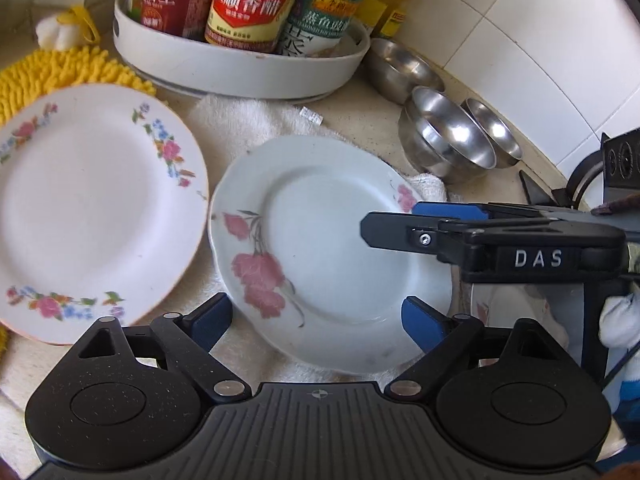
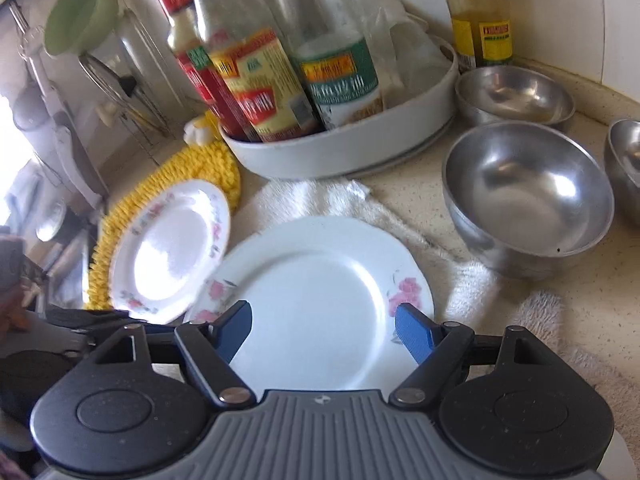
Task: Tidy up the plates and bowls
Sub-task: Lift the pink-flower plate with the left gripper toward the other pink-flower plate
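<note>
A white plate with pink flowers [image 1: 328,248] lies on a white towel, also in the right wrist view [image 2: 312,300]. A second plate with a coloured floral rim [image 1: 88,208] lies to its left on a yellow mat [image 2: 172,248]. Three steel bowls [image 1: 448,136] stand at the right, the nearest large one in the right wrist view [image 2: 528,200]. My left gripper [image 1: 320,320] is open just above the near edge of the pink-flower plate. My right gripper [image 2: 324,328] is open over the same plate's near side; it also shows in the left wrist view [image 1: 400,220], reaching in from the right.
A white round tray [image 1: 240,64] with sauce bottles [image 2: 256,64] stands at the back. A yellow chenille mat [image 1: 60,68] lies back left. A white towel [image 2: 460,272] covers the counter. Tiled wall [image 1: 520,40] is at the right. A utensil rack and a green cup [image 2: 80,16] are far left.
</note>
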Action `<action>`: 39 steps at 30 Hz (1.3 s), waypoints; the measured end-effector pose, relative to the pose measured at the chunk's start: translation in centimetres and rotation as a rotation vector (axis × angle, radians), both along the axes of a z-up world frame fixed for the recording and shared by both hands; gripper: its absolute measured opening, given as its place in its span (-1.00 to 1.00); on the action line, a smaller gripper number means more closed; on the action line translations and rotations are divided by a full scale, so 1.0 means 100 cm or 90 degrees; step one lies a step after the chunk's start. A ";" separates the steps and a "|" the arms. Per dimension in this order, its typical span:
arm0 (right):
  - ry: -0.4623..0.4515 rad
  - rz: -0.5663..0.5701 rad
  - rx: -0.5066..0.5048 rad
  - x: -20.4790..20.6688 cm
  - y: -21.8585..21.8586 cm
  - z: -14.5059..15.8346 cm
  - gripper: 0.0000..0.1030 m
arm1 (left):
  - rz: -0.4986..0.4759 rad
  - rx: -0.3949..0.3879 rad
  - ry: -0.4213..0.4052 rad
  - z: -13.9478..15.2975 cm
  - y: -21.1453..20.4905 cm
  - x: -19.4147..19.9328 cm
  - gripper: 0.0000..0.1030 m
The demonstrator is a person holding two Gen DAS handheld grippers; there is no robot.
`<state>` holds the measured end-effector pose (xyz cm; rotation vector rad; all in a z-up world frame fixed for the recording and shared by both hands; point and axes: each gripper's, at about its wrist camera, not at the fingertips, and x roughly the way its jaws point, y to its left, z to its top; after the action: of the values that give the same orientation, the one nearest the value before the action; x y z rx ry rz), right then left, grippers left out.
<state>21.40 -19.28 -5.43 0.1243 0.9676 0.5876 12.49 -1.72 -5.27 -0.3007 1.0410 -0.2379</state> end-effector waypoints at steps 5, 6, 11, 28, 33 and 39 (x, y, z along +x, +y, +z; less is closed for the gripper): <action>-0.008 -0.023 -0.048 0.008 -0.008 -0.005 0.58 | 0.012 0.007 0.002 -0.001 -0.002 0.004 0.87; 0.017 -0.023 -0.043 0.012 -0.010 -0.012 0.58 | 0.014 0.008 0.002 -0.001 -0.001 0.005 0.87; 0.038 -0.027 -0.008 0.013 -0.010 -0.016 0.61 | 0.019 0.028 -0.002 -0.001 -0.006 0.011 0.90; 0.040 -0.040 0.030 0.003 -0.019 -0.003 0.72 | 0.013 0.067 -0.025 0.000 -0.010 0.026 0.96; 0.037 -0.061 0.043 -0.009 -0.028 0.010 0.72 | 0.005 0.066 -0.035 0.009 -0.016 0.021 0.96; 0.026 -0.087 0.053 -0.020 -0.036 0.023 0.72 | -0.012 0.066 -0.060 0.023 -0.023 0.014 0.96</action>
<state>19.36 -22.91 -3.14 0.2752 0.9660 0.5008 13.91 -4.04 -2.94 -0.1837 0.9592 -0.2126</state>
